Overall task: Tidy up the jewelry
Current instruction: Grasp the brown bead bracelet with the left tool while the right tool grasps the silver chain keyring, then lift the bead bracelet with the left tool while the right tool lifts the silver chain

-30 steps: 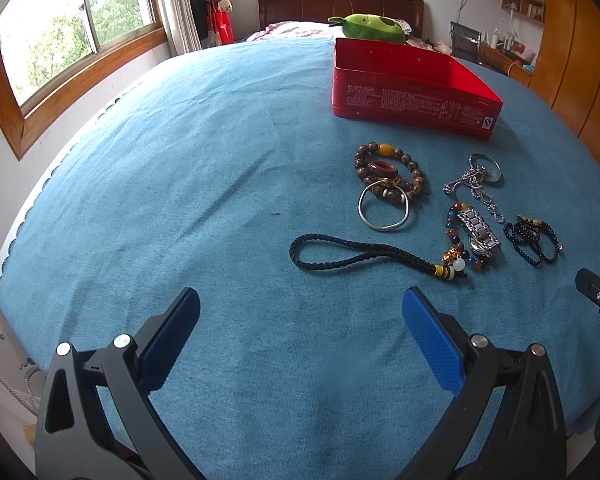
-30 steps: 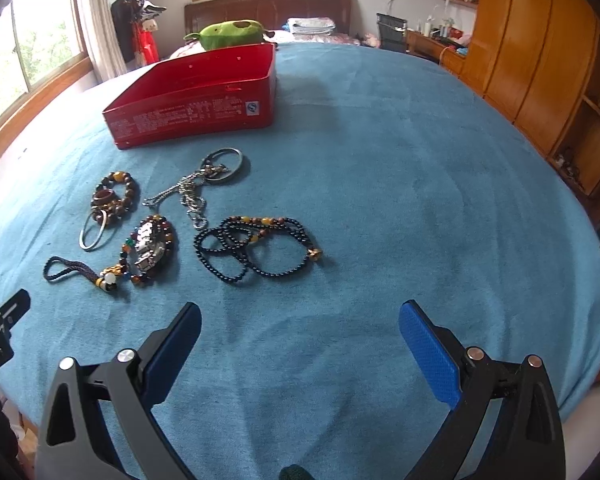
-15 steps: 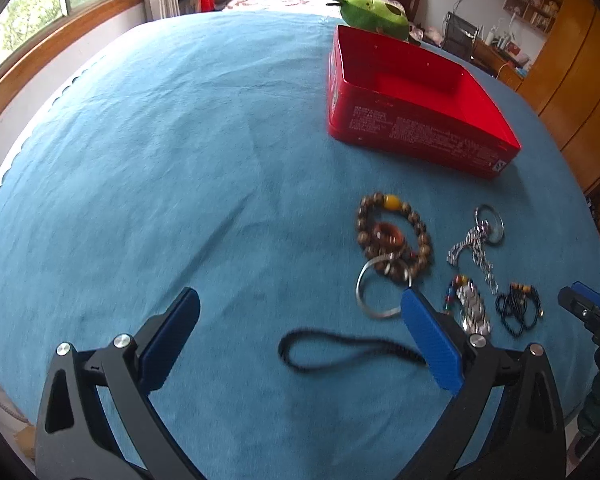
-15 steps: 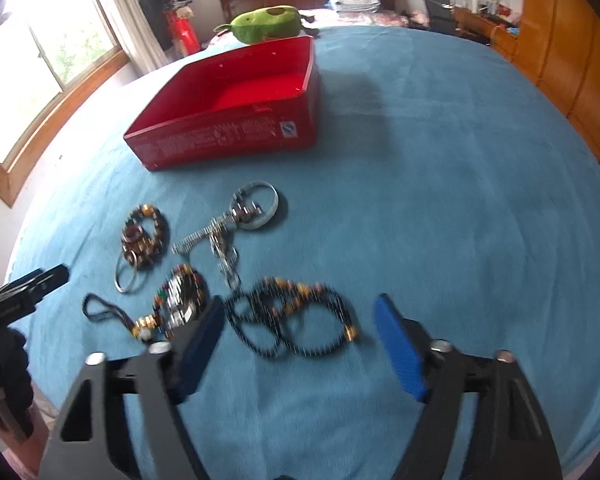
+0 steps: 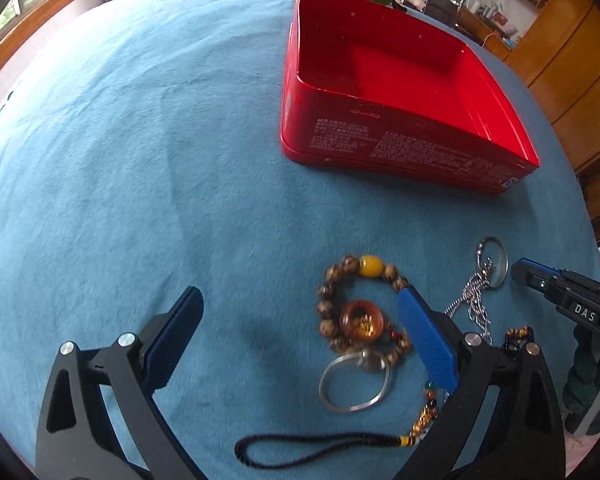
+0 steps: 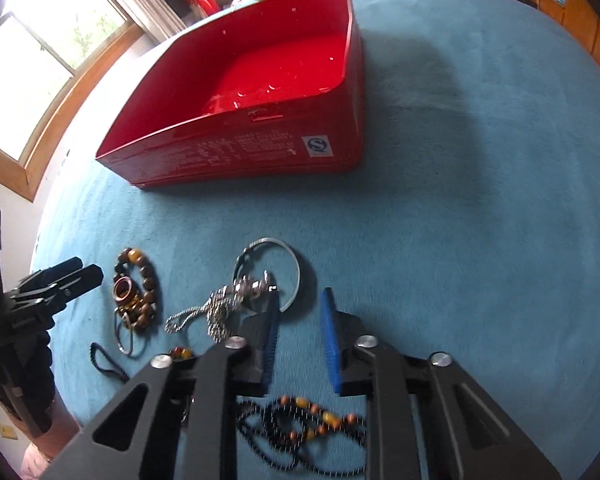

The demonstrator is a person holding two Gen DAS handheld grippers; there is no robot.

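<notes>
Two hand-held grippers over blue bed [image 5: 140, 160] | left hand-held gripper [image 5: 300, 320] wide, wooden bead bracelet [image 5: 360, 312] between fingers | right hand-held gripper [image 6: 300, 324] narrow, nothing gripped | red tin [image 6: 260, 112] at 12 o'clock

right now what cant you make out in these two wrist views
- Watch-like piece and multicoloured beads: left wrist view, mostly behind the left gripper finger.
- Black beaded necklace with amber beads: right wrist view, blurred, partly under the right gripper.
- Red metal tin: side print too small to read.
- Black braided cord loop: right wrist view, its end hidden by the gripper body.
</notes>
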